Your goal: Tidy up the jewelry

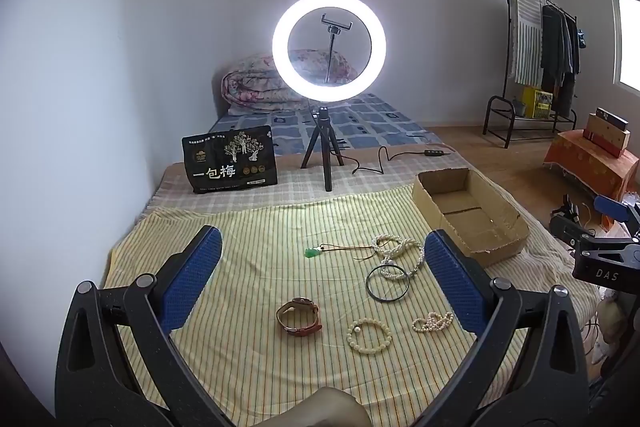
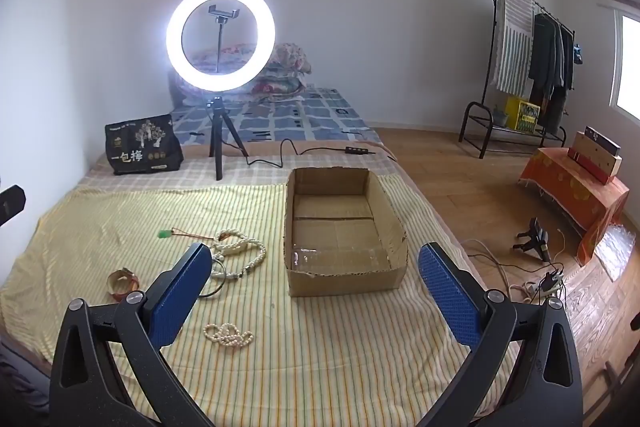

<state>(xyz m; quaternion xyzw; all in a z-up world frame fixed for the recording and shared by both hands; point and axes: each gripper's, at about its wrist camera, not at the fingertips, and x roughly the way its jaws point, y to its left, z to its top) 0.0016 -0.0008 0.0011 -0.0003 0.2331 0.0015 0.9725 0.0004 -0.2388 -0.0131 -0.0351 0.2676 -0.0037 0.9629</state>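
Jewelry lies on a yellow striped cloth [image 1: 248, 267]. In the left wrist view I see a brown leather watch [image 1: 299, 316], a cream bead bracelet [image 1: 368, 336], a small pearl strand [image 1: 433, 321], a black bangle [image 1: 387, 283], a long pearl necklace [image 1: 399, 251] and a green pendant on a cord [image 1: 310, 251]. An empty open cardboard box [image 2: 340, 227] stands to their right. My left gripper [image 1: 322, 257] is open and empty above the jewelry. My right gripper [image 2: 314, 269] is open and empty, in front of the box, with the small pearl strand [image 2: 228, 335] below left.
A lit ring light on a tripod [image 1: 329, 47] stands behind the cloth, its cable [image 2: 296, 151] trailing right. A black snack bag [image 1: 230, 159] stands at the back left. The bed's right edge drops to a wooden floor [image 2: 480, 187] with cables and a small tripod [image 2: 534, 241].
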